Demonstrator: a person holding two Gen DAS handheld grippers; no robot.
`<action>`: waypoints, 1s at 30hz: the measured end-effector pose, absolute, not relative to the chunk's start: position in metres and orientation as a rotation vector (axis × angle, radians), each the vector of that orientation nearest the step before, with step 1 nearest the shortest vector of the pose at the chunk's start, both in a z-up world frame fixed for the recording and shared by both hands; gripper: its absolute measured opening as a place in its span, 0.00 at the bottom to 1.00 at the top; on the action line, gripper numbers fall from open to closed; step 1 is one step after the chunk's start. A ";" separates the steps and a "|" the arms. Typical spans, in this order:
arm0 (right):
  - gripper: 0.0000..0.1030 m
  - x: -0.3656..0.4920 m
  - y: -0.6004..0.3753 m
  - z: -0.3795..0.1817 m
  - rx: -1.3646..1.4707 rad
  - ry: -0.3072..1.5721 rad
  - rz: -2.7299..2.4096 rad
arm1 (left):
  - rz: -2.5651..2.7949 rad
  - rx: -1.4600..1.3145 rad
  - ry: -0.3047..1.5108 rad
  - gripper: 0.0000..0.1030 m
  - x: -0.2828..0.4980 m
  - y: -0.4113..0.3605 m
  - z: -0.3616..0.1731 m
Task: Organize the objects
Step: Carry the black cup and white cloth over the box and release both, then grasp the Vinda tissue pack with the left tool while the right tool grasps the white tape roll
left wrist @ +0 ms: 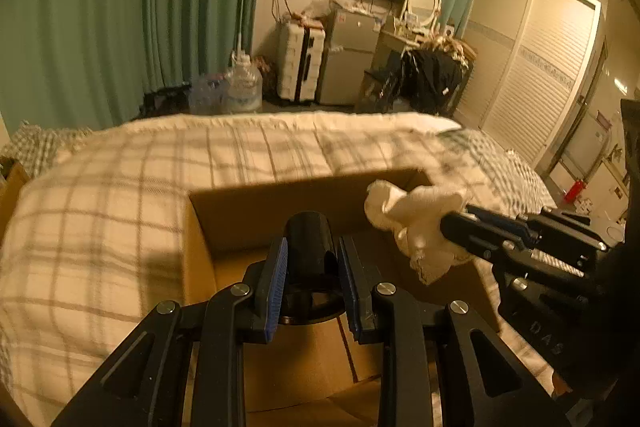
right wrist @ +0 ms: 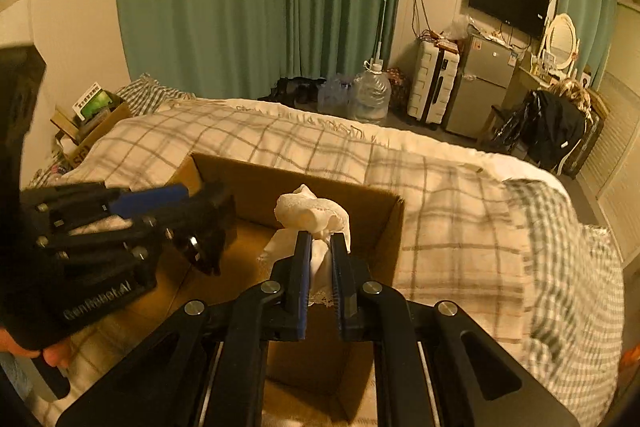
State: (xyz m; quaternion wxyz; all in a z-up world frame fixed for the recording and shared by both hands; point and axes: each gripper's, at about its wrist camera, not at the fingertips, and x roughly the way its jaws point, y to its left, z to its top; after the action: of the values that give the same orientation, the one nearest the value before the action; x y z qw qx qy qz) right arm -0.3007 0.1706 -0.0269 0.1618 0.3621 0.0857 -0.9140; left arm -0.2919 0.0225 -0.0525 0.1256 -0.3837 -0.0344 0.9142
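An open cardboard box (left wrist: pixel 248 211) (right wrist: pixel 384 223) sits on the bed. My left gripper (left wrist: pixel 312 247) is shut on a black cup (left wrist: pixel 310 243) and holds it over the box; in the right wrist view the gripper (right wrist: pixel 208 223) shows at the left with the cup (right wrist: pixel 206 251) tilted. My right gripper (right wrist: pixel 320 239) is shut on a bunched white cloth (right wrist: pixel 310 213) above the box. In the left wrist view it (left wrist: pixel 452 227) comes in from the right with the cloth (left wrist: pixel 416 219).
The bed has a plaid blanket (left wrist: pixel 120 195) (right wrist: pixel 460 211). Beyond it stand water jugs (right wrist: pixel 370 95), a white suitcase (right wrist: pixel 436 83), a small fridge (right wrist: pixel 480 83) and a chair with dark clothes (right wrist: pixel 552 127). A box of items (right wrist: pixel 88 119) sits at the bed's left.
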 end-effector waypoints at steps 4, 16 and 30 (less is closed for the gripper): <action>0.39 -0.296 0.168 -0.033 1.034 0.236 -2.616 | 2.648 -1.146 -0.067 0.29 -0.290 0.025 -0.061; 0.66 -0.203 0.187 0.056 0.911 0.307 -2.739 | 2.760 -1.135 0.006 0.92 -0.218 0.003 -0.014; 0.74 -0.066 0.183 0.084 0.863 0.451 -2.807 | 2.898 -1.053 0.004 0.99 -0.096 -0.021 0.012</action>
State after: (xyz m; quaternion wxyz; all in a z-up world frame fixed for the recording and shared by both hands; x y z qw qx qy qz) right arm -0.0664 0.1826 0.0845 0.0852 0.2893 0.1512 -0.9414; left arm -0.0961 -0.0212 0.0125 0.0290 -0.3415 0.0013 0.9394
